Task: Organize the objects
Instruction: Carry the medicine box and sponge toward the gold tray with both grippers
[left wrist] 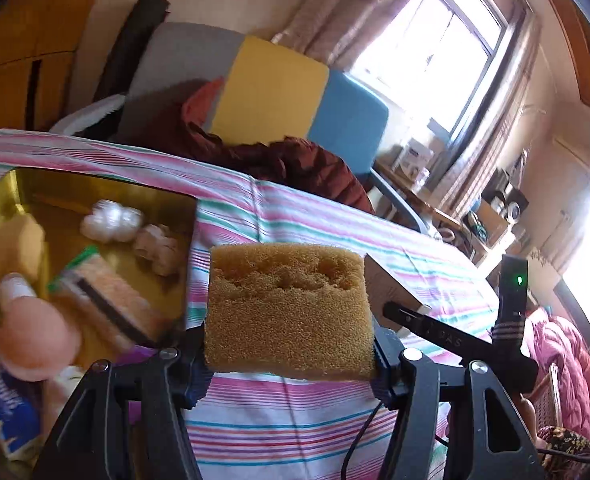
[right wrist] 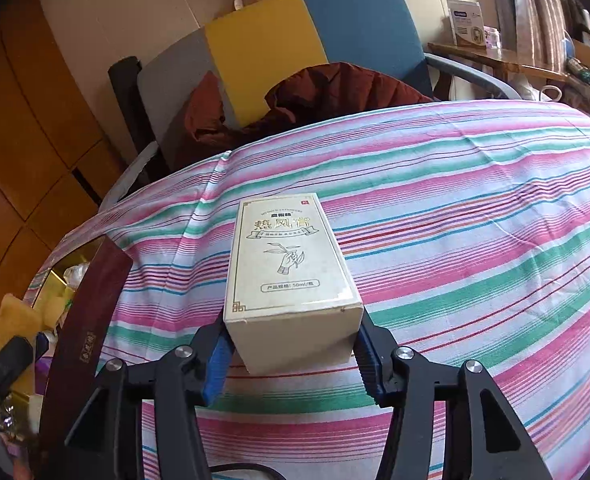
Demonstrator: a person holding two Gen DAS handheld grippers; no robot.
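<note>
currently the left gripper (left wrist: 289, 364) clamps a tan-brown sponge (left wrist: 289, 312) between its two blue pads, one pad pressed on each side face. the sponge is a coarse, open-pored rectangular block with a shallow irregular hollow in its far upper face; it is held clear above the striped tablecloth (left wrist: 307, 220). to the left of it sits a gold-lined open box (left wrist: 107, 192), containing two white lumps, a yellow sponge, a green-edged scouring pad and a pink rounded item, all blurred.

the right gripper (right wrist: 291, 356) grips a cream carton (right wrist: 291, 264) at its near end, blue pads against both long sides. no earlier picture is supplied. the carton is a tall rectangular pack lying lengthwise, pointing away, with a gold border, gold chinese lettering and a line drawing of a hand holding a sprig. its far end rests over the cloth; whether it touches the cloth cannot be determined. a dark red lid (right wrist: 91, 320) stands at the left, beside the gold box.
</note>
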